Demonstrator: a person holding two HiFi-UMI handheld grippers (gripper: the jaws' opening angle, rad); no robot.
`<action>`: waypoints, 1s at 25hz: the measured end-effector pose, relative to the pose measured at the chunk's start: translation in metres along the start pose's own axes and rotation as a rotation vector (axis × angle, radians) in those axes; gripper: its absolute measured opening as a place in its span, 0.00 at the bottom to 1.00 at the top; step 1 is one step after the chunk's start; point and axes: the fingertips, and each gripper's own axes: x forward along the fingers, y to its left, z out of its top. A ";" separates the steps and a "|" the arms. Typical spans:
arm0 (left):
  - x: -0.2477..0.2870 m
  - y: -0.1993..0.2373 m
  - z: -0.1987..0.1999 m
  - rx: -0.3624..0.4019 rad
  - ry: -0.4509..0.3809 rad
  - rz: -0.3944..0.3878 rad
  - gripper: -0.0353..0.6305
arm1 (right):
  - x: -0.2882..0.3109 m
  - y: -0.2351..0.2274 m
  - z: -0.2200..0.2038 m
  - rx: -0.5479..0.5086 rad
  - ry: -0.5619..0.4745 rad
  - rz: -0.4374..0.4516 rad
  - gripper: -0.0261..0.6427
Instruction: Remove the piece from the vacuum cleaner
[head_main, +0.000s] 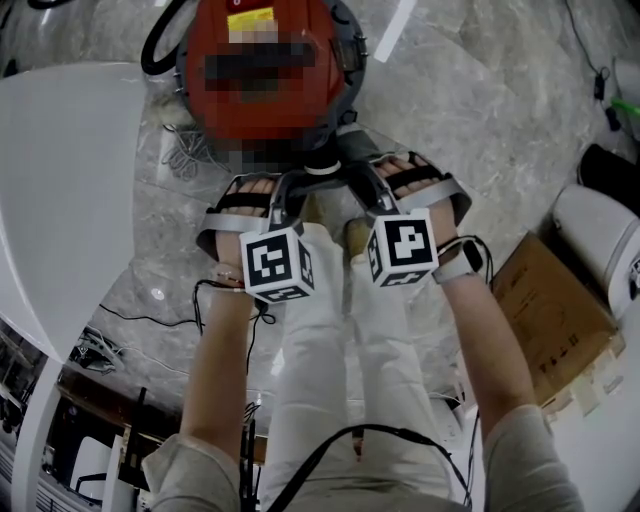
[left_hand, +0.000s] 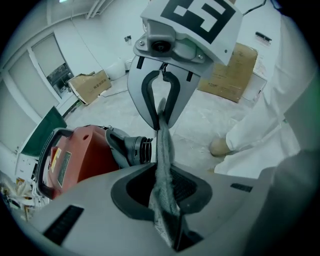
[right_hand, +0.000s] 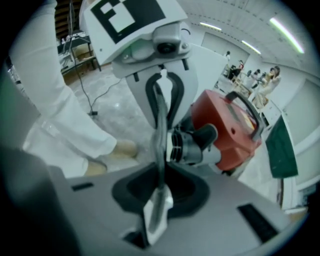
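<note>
A red vacuum cleaner (head_main: 265, 70) stands on the marble floor in front of the person's feet. From its black hose socket (left_hand: 132, 147) comes a thin dark curved piece (head_main: 320, 172). It shows as a grey strip (left_hand: 164, 155) in the left gripper view and in the right gripper view (right_hand: 160, 145). My left gripper (head_main: 274, 198) is shut on the left end of that piece. My right gripper (head_main: 377, 192) is shut on its right end. The two grippers face each other, both pointing steeply down, with the strip stretched between them. The vacuum's lid is partly hidden by a mosaic patch.
A white table (head_main: 60, 180) fills the left side. A cardboard box (head_main: 555, 320) and a white appliance (head_main: 600, 235) stand at the right. Cables (head_main: 185, 150) lie beside the vacuum. The person's white trouser legs (head_main: 330, 330) are just below the grippers.
</note>
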 end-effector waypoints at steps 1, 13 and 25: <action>0.000 -0.001 -0.001 -0.021 -0.004 -0.007 0.18 | -0.002 0.000 0.001 -0.013 0.014 0.007 0.13; 0.002 -0.003 -0.005 -0.145 0.063 -0.066 0.12 | 0.000 -0.005 0.000 0.026 0.082 0.071 0.11; -0.006 -0.001 0.006 -0.196 0.066 -0.052 0.12 | 0.011 -0.003 -0.014 0.028 0.135 0.022 0.10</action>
